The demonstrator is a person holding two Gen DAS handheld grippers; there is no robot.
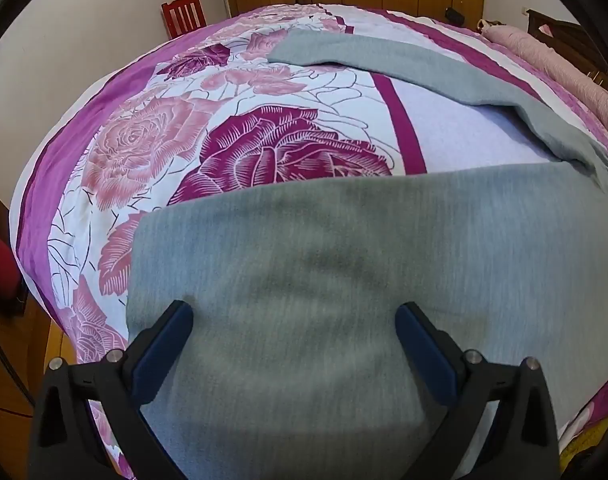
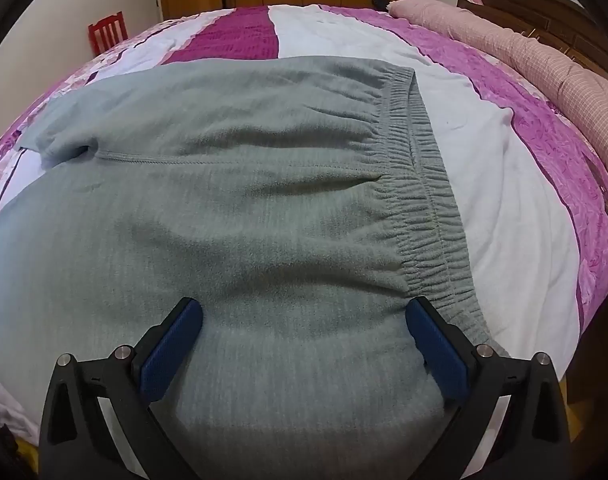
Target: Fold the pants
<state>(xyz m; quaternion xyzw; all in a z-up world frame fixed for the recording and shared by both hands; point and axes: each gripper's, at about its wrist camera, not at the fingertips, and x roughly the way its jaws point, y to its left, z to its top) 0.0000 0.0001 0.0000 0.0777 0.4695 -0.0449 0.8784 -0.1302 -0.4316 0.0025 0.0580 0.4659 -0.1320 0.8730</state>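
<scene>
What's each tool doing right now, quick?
Left tool: open, over a leg of the pants, holding nothing.
Right tool: open, over the pants beside the waistband, holding nothing.

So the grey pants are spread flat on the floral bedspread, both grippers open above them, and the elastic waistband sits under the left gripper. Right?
Not quite: the elastic waistband lies by the right gripper, as the right wrist view shows. The left gripper hovers over a plain leg section. The rest holds: the grey pants lie spread on the floral bedspread, both grippers open.

Floral purple bed (image 1: 152, 152) carries spread grey pants (image 2: 232, 184), pink bolster (image 2: 543, 60)
</scene>
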